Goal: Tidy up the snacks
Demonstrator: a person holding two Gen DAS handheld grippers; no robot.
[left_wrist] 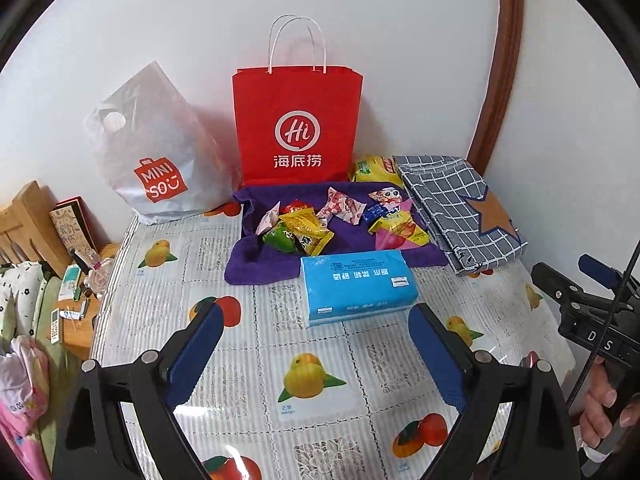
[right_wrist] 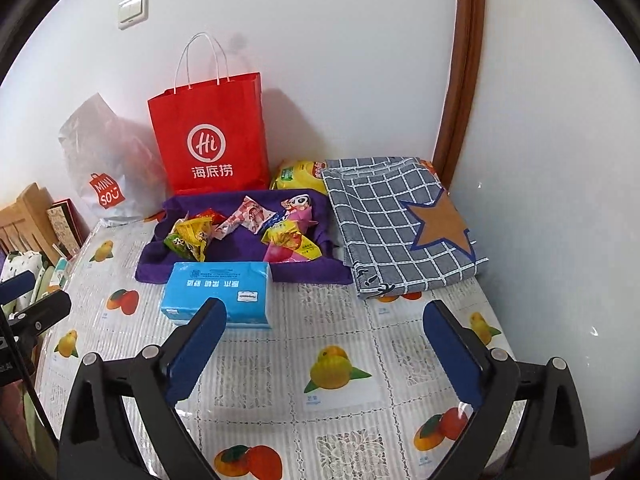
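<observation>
left wrist view: the left gripper (left_wrist: 316, 340) hangs over the fruit-print tablecloth (left_wrist: 256, 364) with its blue-padded jaws spread wide and nothing between them. ahead of it, a blue tissue pack (left_wrist: 356, 288) lies at the near edge of a purple towel (left_wrist: 248, 268), and the wrapped snacks (left_wrist: 332, 220) are scattered on that towel. a red paper bag (left_wrist: 298, 128) stands against the wall behind the towel, a white plastic bag (left_wrist: 154, 152) to its left, a checked cloth with a star (left_wrist: 464, 212) folded to the right. the right gripper's body and the hand (left_wrist: 604, 412) holding it show at the right edge. right wrist view: the right gripper (right_wrist: 324, 340) also stands wide apart and empty over the tablecloth, its left finger in front of the tissue pack (right_wrist: 216, 288). the snacks (right_wrist: 244, 228) sit on the purple towel (right_wrist: 236, 252) beyond, the red paper bag (right_wrist: 212, 136) behind them, and a yellow packet (right_wrist: 298, 174) lies between bag and checked cloth (right_wrist: 396, 220).
</observation>
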